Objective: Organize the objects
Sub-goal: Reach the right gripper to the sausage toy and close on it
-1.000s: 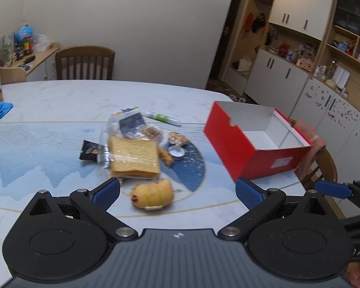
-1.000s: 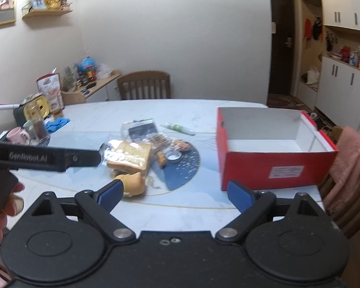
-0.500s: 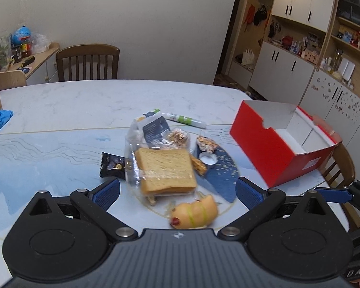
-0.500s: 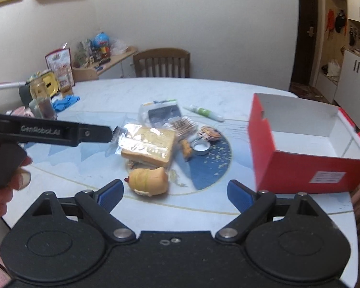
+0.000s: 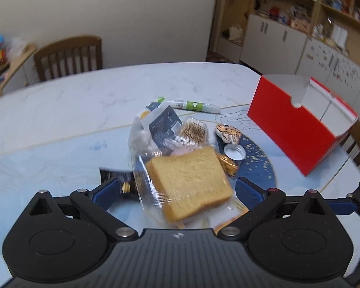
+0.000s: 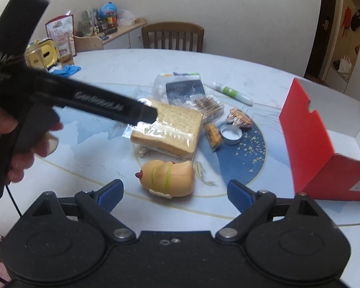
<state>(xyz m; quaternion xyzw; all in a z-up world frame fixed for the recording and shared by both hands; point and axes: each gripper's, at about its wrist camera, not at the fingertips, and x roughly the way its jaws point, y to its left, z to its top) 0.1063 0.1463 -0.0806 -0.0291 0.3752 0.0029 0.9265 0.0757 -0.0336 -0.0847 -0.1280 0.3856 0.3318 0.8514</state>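
- both claws have come forward and down over the pile of things in the middle of the counter (image 5: pixel 60 100); the wrapped bread (image 5: pixel 189 180) now sits between the spread blue pads of the left claw (image 5: pixel 177 189), not yet touched.
- that suggests sorting is only beginning: the red box (image 5: pixel 297 129) near the counter's right edge looks empty, with every item outside it.
- left claw: wide, holding nothing. right claw (image 6: pixel 175 192): wide too, empty, with the hot dog toy (image 6: pixel 168 177) just ahead of its pads.
- left to right in the pile: a dark sachet (image 5: pixel 117 180), the bread, a cotton swab pack (image 5: pixel 194 132), a small tin lid (image 5: pixel 235 151), then the box well apart.
- only the right view shows the toy whole, and a hand (image 6: pixel 19 144) gripping the left claw's handle; the left view alone shows the sachet.
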